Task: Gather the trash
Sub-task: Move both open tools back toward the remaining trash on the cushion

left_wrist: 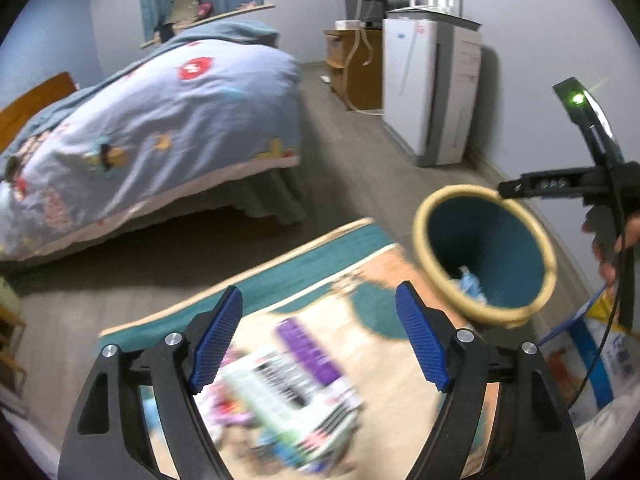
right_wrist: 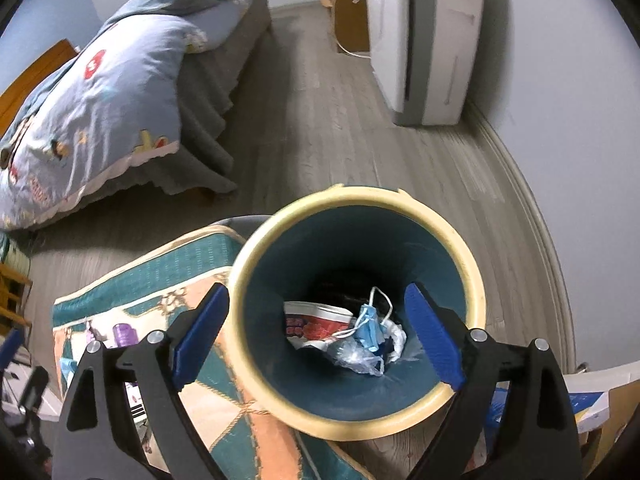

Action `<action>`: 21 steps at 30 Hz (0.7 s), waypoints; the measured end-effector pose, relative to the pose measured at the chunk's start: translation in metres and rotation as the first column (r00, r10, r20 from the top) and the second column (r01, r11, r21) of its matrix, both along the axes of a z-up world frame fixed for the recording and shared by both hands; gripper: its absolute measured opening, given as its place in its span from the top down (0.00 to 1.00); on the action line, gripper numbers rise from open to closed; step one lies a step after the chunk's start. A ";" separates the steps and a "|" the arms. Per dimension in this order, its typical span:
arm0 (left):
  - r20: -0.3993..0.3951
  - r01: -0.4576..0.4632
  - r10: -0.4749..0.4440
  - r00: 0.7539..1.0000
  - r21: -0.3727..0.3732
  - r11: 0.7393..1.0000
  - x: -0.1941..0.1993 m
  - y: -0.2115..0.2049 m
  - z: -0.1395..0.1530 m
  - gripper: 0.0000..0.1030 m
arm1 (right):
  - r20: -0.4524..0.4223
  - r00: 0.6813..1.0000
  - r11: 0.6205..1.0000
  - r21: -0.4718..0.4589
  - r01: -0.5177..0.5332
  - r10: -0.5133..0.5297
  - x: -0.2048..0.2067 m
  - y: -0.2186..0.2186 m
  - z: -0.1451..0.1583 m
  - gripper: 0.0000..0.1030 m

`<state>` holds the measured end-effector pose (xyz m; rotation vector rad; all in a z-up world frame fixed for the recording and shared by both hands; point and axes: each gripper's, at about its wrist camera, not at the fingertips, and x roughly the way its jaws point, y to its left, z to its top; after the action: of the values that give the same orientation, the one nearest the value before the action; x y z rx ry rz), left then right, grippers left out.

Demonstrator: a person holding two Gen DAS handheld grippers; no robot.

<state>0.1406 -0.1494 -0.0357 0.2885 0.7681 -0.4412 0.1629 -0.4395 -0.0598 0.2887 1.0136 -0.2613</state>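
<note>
both grippers, left (left_wrist: 320, 336) and right (right_wrist: 316, 336), spread empty; right over round cream-rimmed bin (right_wrist: 476, 276) holding crumpled trash (right_wrist: 360, 344).

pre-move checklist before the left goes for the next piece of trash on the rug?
1. Left gripper open, nothing held: ok.
2. Right gripper open, nothing held: ok.
3. Round teal bin with cream rim upright, mouth unobstructed: ok.
4. Earlier trash inside the bin, blue face mask included: ok.
5. White and purple printed packaging on the patterned teal rug below the left fingers: ok.
6. Packaging's exact outline: cannot tell, blurred.
</note>
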 end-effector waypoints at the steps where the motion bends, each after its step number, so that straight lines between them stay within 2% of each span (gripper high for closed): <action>1: 0.005 -0.015 0.014 1.000 0.006 1.000 -0.001 0.012 0.003 0.23 | 0.001 1.000 1.000 -0.005 -0.006 0.006 0.000 0.003 0.001 0.14; 7: -0.001 -0.150 0.150 0.989 -0.055 0.987 -0.003 0.081 0.010 0.22 | 0.008 0.998 0.998 0.001 -0.067 0.067 0.004 0.043 0.010 0.14; 11: -0.008 -0.190 0.190 0.982 -0.059 0.980 -0.007 0.111 0.009 0.22 | 0.008 0.994 0.993 0.035 -0.109 0.109 0.009 0.071 0.013 0.14; 17: -0.015 -0.237 0.236 0.972 -0.086 0.968 -0.011 0.147 0.011 0.21 | 0.003 0.984 0.984 0.031 -0.176 0.176 0.016 0.116 0.013 0.13; 21: -0.030 -0.266 0.265 0.964 -0.079 0.961 -0.009 0.168 0.006 0.20 | -0.011 0.979 0.978 0.045 -0.203 0.204 0.017 0.140 0.007 0.12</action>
<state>0.1312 0.0185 -0.0296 0.1017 0.7924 -0.2207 0.1798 -0.2993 -0.0533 0.2206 1.0567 -0.0554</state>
